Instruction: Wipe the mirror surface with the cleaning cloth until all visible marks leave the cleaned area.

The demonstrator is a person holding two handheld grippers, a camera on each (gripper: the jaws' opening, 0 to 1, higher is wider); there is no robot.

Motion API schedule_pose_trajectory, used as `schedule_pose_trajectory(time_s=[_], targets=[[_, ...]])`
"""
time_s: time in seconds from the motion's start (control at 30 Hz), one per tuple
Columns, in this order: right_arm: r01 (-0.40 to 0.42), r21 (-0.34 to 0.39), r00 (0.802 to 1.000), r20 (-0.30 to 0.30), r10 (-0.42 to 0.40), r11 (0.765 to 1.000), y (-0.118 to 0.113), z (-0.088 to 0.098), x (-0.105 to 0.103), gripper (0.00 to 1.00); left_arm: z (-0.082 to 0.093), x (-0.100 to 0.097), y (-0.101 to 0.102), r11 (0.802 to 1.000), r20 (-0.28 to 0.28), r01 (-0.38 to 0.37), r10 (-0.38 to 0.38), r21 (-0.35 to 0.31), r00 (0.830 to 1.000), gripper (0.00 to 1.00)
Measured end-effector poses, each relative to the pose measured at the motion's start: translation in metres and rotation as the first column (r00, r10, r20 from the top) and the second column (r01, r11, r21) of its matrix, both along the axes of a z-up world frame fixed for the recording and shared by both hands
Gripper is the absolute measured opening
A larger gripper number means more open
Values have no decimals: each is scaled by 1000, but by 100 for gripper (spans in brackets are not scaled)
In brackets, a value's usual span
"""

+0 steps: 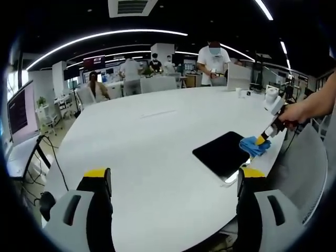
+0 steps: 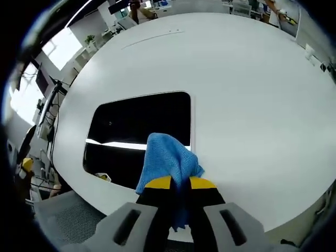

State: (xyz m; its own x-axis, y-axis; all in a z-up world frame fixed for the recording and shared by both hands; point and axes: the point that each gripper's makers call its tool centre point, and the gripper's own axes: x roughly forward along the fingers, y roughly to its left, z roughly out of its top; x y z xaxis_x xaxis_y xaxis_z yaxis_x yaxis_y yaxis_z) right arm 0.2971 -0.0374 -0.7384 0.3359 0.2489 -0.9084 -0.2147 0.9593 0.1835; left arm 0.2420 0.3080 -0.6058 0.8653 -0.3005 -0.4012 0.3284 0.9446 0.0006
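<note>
The right tool (image 2: 180,185) is clamped on the crumpled blue cleaning cloth (image 2: 169,157), pressing it at the near edge of the dark rectangular mirror (image 2: 139,123) lying flat on the white round surface (image 2: 252,89). The left tool (image 1: 173,178) hovers with jaws apart, well away. Wiping looks under way; next, sweep the cloth across to the far side.

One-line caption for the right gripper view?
Right hand-held gripper clamps a blue cleaning cloth at the near edge of a dark rectangular mirror on a white round table.
</note>
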Motion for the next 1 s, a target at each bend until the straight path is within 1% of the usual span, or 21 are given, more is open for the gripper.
schedule_pose_trajectory(time_s=[0.07, 0.13, 0.3, 0.47, 0.63, 1.0], targets=[[5, -4, 1000, -7, -5, 1000, 0, 0, 0, 5, 0, -1, 1, 1000, 0, -1, 1, -1, 1000, 99], [21, 6, 1000, -15, -21, 1000, 2, 3, -2, 5, -2, -2, 1, 1000, -2, -2, 2, -1, 1000, 99], [14, 14, 1000, -15, -13, 1000, 7, 4, -3, 5, -3, -4, 2, 1000, -3, -6, 6, -1, 1000, 99], [0, 20, 1000, -18, 0, 1000, 18, 1, -4, 5, -2, -5, 4, 1000, -1, -5, 5, 2, 1000, 99], [14, 32, 999, -29, -13, 999, 29, 0, -6, 5, 0, -5, 4, 1000, 3, -2, 2, 3, 1000, 99], [-20, 37, 1000, -23, 21, 999, 58, -1, -7, 5, 1, -8, 2, 1000, -5, 18, -18, 13, 1000, 99]])
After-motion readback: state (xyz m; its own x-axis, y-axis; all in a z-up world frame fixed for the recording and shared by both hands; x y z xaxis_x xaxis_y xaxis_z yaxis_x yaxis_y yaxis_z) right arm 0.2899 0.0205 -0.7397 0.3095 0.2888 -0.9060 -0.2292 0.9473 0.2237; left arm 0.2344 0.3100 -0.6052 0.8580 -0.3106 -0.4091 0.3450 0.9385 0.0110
